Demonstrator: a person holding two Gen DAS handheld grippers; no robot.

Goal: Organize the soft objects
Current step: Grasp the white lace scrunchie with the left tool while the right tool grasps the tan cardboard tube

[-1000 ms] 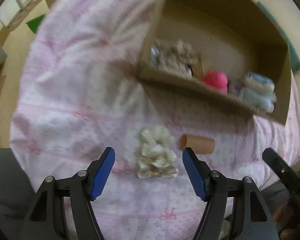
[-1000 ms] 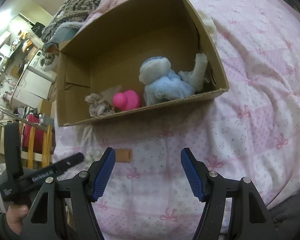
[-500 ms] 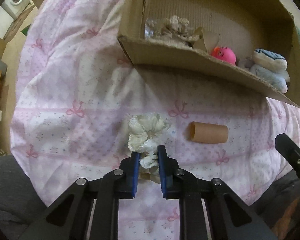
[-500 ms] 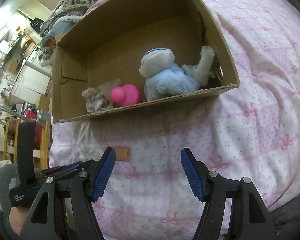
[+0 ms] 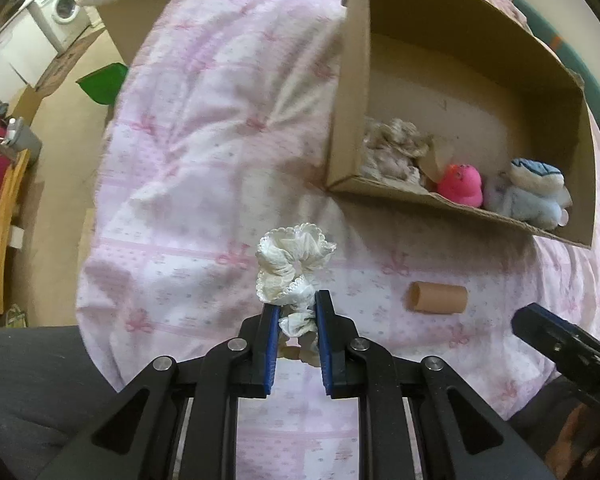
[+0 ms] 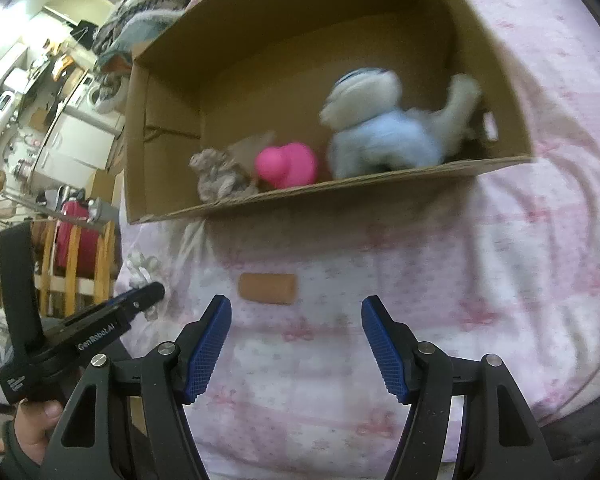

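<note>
My left gripper is shut on a cream lace scrunchie and holds it above the pink bedspread. The cardboard box lies beyond it to the right, holding a beige scrunchie, a pink plush and a blue-white plush. My right gripper is open and empty over the bedspread, in front of the box. The scrunchie also shows in the right wrist view, at the left gripper's tip.
A brown cardboard tube lies on the bedspread between the grippers, seen too in the right wrist view. A wooden chair and room clutter stand off the bed's left side.
My left gripper closed on the cream scrunchie and lifted it off the bedspread. My right gripper stayed open and moved closer to the box.
</note>
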